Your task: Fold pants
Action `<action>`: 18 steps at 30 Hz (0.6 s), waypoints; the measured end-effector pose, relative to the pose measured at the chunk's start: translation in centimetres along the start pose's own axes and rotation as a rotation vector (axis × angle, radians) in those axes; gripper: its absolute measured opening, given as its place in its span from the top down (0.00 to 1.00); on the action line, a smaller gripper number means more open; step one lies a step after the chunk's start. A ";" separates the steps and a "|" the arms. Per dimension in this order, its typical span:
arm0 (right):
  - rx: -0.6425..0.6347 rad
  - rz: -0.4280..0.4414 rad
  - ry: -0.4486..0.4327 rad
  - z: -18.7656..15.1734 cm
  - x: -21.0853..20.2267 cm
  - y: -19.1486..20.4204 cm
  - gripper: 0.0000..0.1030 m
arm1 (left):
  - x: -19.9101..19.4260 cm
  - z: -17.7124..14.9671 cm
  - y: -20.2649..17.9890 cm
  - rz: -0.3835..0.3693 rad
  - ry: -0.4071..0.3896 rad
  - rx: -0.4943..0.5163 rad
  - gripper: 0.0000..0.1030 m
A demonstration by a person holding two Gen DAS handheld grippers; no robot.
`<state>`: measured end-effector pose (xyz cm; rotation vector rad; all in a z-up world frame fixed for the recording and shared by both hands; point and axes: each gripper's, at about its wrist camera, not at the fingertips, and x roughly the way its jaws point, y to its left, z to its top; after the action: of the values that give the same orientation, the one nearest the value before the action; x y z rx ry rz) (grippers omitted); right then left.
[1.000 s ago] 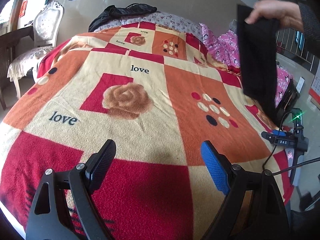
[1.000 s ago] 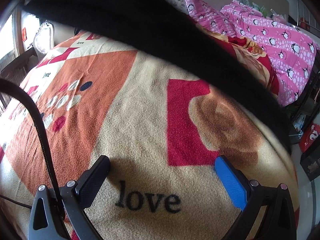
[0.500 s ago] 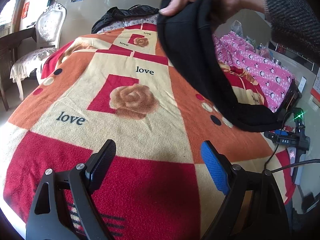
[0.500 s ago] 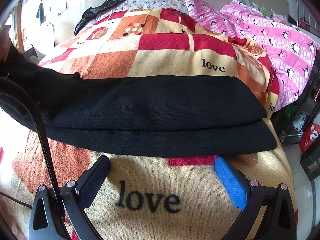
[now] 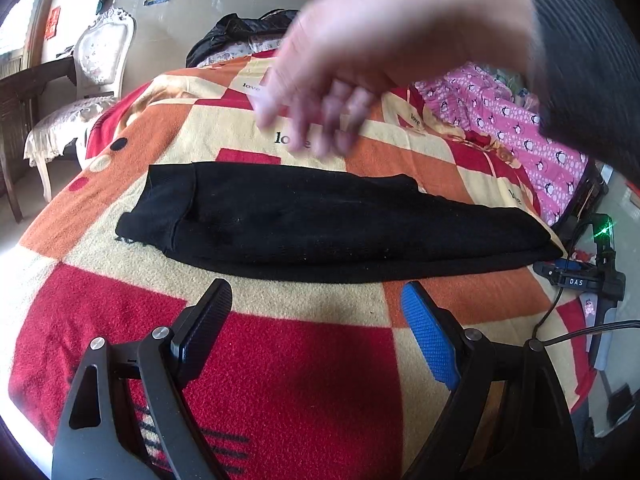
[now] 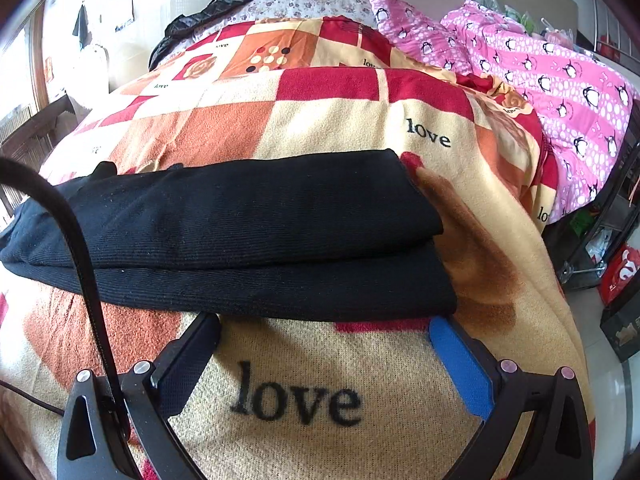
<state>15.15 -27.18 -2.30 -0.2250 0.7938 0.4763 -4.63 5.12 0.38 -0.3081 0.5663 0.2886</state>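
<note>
Black pants (image 5: 320,224) lie flat across the patterned blanket (image 5: 280,360), legs stacked one on the other, waistband at the left. My left gripper (image 5: 316,316) is open and empty, just short of the pants' near edge. A bare hand (image 5: 360,60) hovers blurred above the pants. In the right wrist view the pants (image 6: 248,232) show their leg ends on the right. My right gripper (image 6: 324,332) is open and empty, its fingertips at the pants' near edge.
A pink penguin quilt (image 6: 540,64) lies at the bed's right side, a dark jacket (image 5: 244,32) at the head. A white chair (image 5: 92,76) stands left of the bed. A black device with a green light (image 5: 592,264) and cables sit at the right edge.
The hand carried the black pants over the bed, laid them flat across the blanket and let go. It now lifts away. Both grippers stayed open and still.
</note>
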 end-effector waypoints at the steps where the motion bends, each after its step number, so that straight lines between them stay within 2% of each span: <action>1: 0.000 0.000 0.000 0.0 0.0 0.0 0.00 | 0.1 0.0 0.0 -0.001 0.002 0.001 0.16; 9: 0.000 0.000 -0.001 0.0 0.0 0.0 0.00 | 0.0 0.0 0.1 -0.006 0.007 0.000 0.16; 18: 0.000 0.000 -0.001 0.0 0.0 0.0 0.00 | 1.3 0.2 0.3 -0.022 0.054 -0.026 0.16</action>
<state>15.16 -27.18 -2.26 -0.2245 0.7925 0.4764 -3.59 5.67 -0.18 -0.3475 0.6120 0.2669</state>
